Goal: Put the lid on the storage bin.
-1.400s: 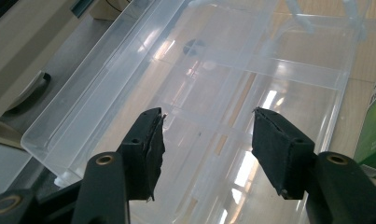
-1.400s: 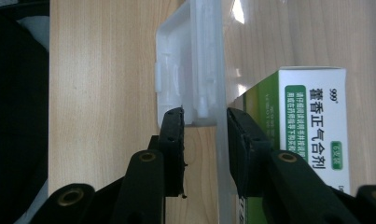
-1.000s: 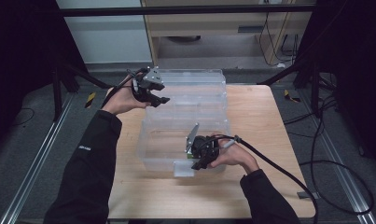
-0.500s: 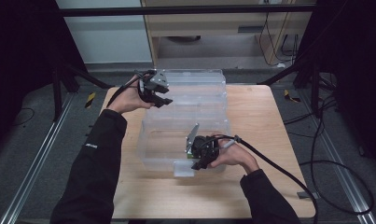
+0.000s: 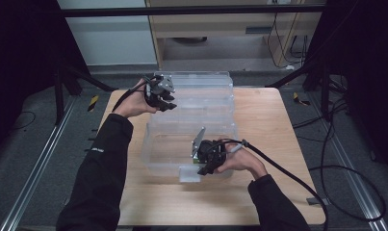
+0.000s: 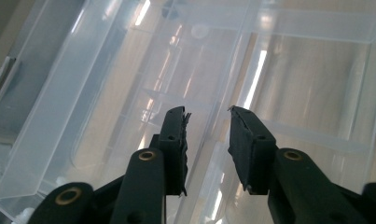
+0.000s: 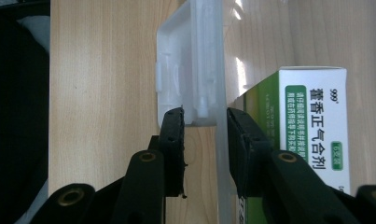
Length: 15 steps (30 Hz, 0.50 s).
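Black long sleeves (image 5: 102, 166); 2 black grippers, brass-ringed screws (image 6: 147, 155), black cables (image 5: 297, 180).

- From above our side of the table (image 5: 278, 125) we look forward and down on both claws, well apart.
- Riding the left claw (image 6: 206, 116), we look along its jaws, close over the clear box (image 6: 288, 70).
- Riding the right claw (image 7: 205, 114), we face straight down at the box's latch (image 7: 190, 70), shared with the high view.
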Motion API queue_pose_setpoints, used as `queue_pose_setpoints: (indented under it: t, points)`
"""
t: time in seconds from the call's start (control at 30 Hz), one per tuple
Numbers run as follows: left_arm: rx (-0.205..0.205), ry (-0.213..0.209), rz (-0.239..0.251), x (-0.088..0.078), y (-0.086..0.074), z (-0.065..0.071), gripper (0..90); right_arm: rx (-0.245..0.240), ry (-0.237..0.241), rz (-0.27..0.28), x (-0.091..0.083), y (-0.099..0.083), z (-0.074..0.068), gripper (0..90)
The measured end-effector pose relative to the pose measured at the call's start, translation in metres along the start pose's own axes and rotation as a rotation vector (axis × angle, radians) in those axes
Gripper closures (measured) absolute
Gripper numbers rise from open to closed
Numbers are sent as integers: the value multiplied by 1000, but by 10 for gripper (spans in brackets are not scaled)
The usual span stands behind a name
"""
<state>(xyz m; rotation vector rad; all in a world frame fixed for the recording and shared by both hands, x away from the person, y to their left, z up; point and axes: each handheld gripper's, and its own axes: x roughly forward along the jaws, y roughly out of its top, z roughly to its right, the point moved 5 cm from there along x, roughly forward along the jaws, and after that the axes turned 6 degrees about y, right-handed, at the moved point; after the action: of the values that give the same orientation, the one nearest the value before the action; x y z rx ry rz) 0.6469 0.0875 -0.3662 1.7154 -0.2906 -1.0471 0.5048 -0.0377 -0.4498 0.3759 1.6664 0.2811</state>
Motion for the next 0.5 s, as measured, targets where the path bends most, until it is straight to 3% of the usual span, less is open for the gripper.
queue_pose_setpoints:
  t: [0.5]
  points:
    - [25, -13, -25, -2, 2, 3, 755, 12, -3, 5, 0, 0, 0, 687]
